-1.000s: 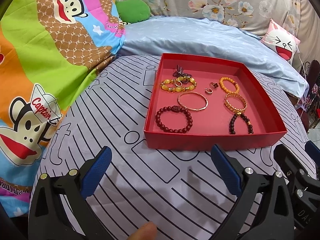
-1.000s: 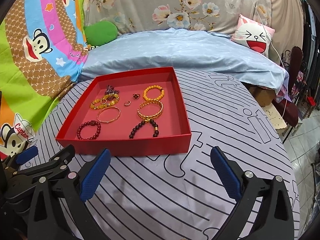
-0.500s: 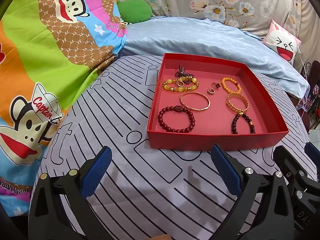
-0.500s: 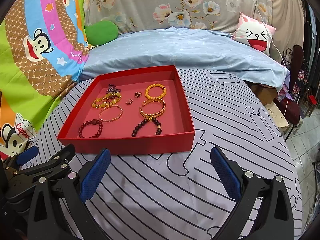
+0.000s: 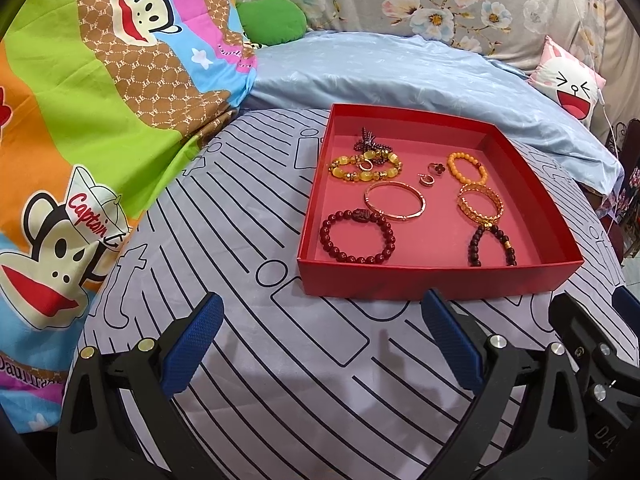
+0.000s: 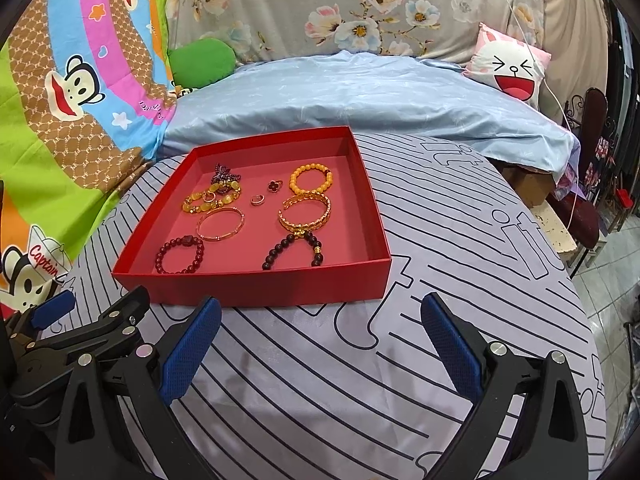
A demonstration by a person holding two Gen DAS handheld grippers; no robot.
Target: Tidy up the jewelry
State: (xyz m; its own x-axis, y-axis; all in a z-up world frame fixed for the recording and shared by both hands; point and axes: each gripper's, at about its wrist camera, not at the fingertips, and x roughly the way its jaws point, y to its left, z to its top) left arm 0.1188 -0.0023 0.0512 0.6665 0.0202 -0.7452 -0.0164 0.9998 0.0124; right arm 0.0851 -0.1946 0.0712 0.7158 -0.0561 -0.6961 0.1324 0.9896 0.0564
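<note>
Inside the red box (image 5: 432, 278) on the striped desk (image 5: 280, 360), all the jewelry lies apart: a dark red bead bracelet (image 5: 357, 236), a rose-gold bangle (image 5: 394, 201), a yellow bead bracelet (image 5: 365, 167), a gold mesh bracelet (image 5: 480, 204), an orange bead bracelet (image 5: 467, 168), two rings (image 5: 432, 174). That fits a finished sorting or one waiting to start. Any pick would do best pinching one bead strand, clear of its neighbours. The left hand-held gripper (image 5: 320, 344) and right hand-held gripper (image 6: 320, 344) hang before the box, fingers spread wide, holding nothing. The right view alone shows the desk's far edge and a chair (image 6: 588, 216); the left shows more cartoon monkey sheet (image 5: 80, 128).
</note>
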